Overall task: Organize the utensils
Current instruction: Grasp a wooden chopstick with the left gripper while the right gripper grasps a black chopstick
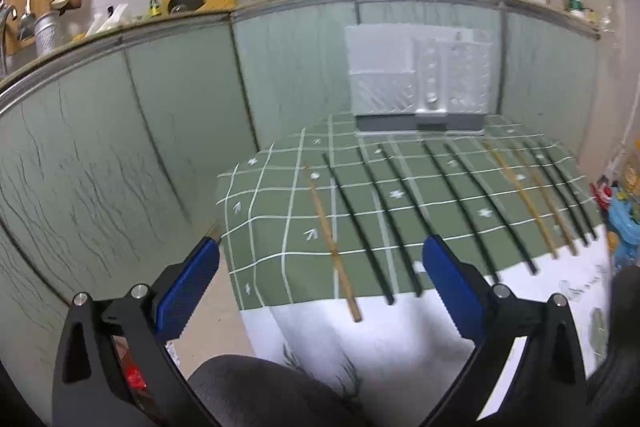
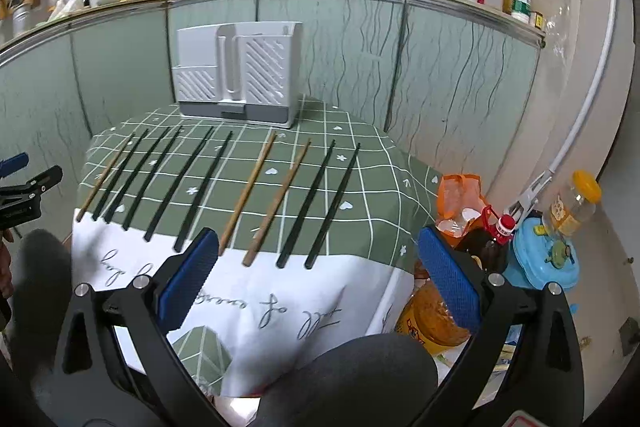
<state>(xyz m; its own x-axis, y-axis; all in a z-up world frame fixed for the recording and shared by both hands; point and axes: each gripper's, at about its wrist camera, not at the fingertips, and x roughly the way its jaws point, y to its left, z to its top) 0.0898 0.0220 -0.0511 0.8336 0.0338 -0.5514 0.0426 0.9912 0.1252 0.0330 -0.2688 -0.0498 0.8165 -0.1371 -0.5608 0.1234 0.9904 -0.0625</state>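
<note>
Ten slim straight chopsticks lie side by side, apart, in a row on a green cloth with a white grid [image 2: 360,163] covering a small table. Seven are black chopsticks [image 2: 320,201], matte, squared at the thick near ends. Three are light wooden chopsticks [image 2: 248,193], rounder: one at the far left of the row, two together right of centre. Tips point toward a white plastic utensil holder with slatted walls and a grey base [image 2: 240,75] standing upright at the table's back edge, in front of pale green veined cabinet panels [image 2: 460,67].

Left gripper [image 1: 320,279]: blue ribbed pads spread wide, nothing between them, hanging over the row's left part. Right gripper [image 2: 318,267]: blue textured pads equally wide apart, empty, near the right chopsticks' thick ends. White lettered cloth [image 2: 280,299] drapes the front edge.
</note>
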